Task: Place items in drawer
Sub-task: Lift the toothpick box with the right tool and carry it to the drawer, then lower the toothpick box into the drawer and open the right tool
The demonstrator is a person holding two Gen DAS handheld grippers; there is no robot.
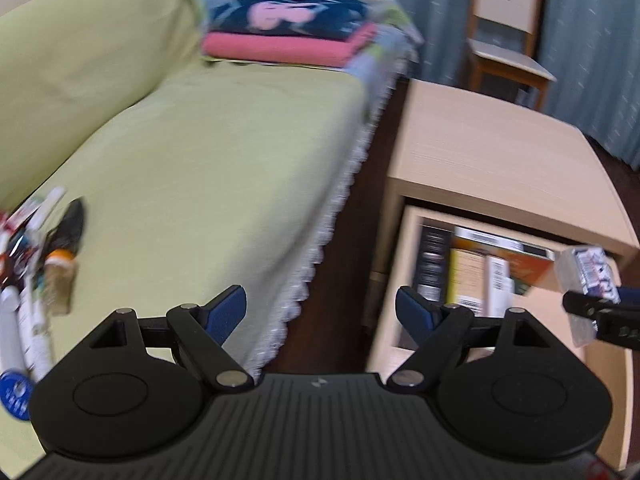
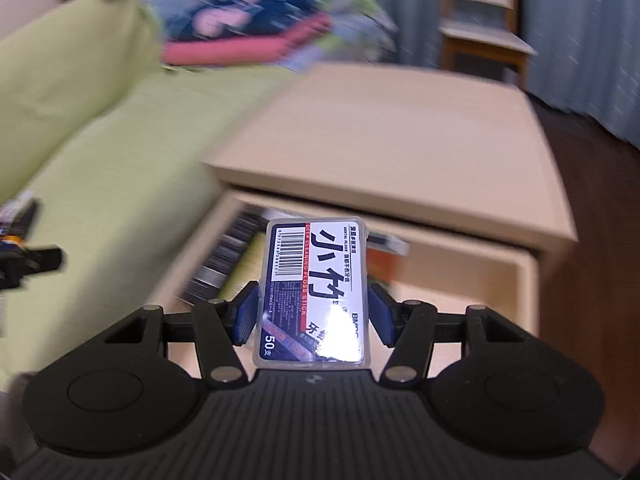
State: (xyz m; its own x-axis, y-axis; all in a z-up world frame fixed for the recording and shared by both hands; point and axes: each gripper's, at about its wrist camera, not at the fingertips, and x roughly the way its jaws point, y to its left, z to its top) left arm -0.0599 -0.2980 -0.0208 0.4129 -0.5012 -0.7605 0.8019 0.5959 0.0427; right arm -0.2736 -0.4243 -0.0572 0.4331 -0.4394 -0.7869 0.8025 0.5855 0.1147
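Sofa (image 1: 208, 168): ahead-left of left tongs, loose items (image 1: 36, 272) at their far left.
Drawer (image 2: 524, 276): pulled out, just ahead of and below right tongs (already holds boxes).
Floss box (image 2: 316, 292): pinched flat between right tongs (image 2: 314, 316); lower level, then release.
Left tongs (image 1: 322, 312): spread, empty, level.

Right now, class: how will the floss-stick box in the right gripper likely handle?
The floss box looks rigid, so probably won't flex. Its glossy plastic may slip between the right gripper pads. Probably light, holding only floss sticks.
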